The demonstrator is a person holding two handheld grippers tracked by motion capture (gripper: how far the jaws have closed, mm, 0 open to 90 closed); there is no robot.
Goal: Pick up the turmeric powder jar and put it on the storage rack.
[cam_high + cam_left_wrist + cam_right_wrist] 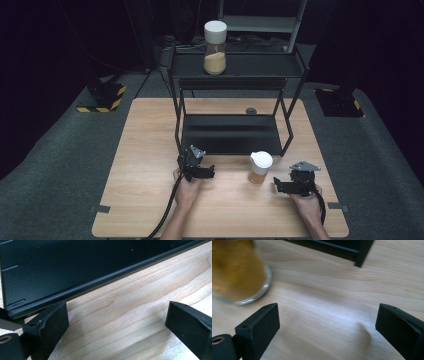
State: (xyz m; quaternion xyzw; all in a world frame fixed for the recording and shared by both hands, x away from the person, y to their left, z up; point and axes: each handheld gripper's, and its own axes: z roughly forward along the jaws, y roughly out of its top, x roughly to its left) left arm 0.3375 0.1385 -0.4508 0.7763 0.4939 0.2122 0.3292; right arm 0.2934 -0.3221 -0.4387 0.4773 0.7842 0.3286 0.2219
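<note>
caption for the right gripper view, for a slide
Open right tool over the wooden table, glass jar at upper left.

A light wooden table (150, 150) stands on a grey carpeted floor (50, 165), with darkness beyond it. At the table's far side a black metal two-tier shelf rack (235, 75) rises, and a grey metal frame (265, 22) stands behind it. Black bases with yellow-and-black hazard stripes (102, 97) sit on the floor at both sides.

Bare forearms, black left claw (209, 173) with trailing cable, grey-plated right claw (278, 185)
</note>
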